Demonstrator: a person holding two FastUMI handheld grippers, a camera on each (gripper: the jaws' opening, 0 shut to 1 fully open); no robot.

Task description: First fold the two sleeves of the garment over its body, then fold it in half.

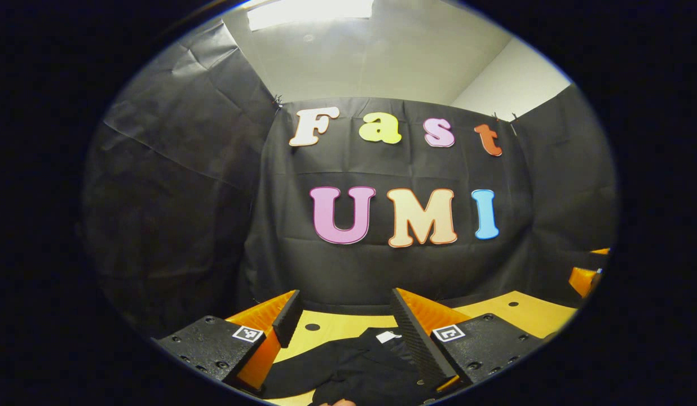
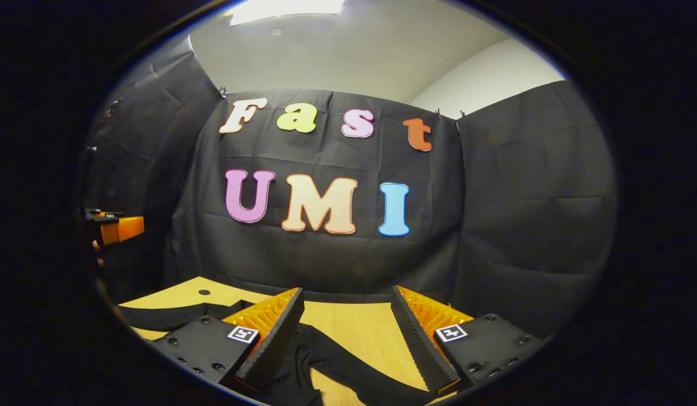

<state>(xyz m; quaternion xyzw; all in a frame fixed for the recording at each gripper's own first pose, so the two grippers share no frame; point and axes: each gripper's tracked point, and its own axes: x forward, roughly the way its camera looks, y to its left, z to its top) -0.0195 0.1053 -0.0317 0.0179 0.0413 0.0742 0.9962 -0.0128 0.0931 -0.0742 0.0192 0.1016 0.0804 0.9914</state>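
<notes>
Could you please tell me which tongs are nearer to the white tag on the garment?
Left. The left tongs frame the white tag; the right tongs sit off over a sleeve.

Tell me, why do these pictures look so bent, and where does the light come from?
Left gripper view: a fisheye lens bows the wall, and a ceiling light glares white at the top; the black garment between the open left tongs shows little detail. Right gripper view: same bending, ceiling light overexposed, wooden table evenly lit between the open right tongs.
</notes>
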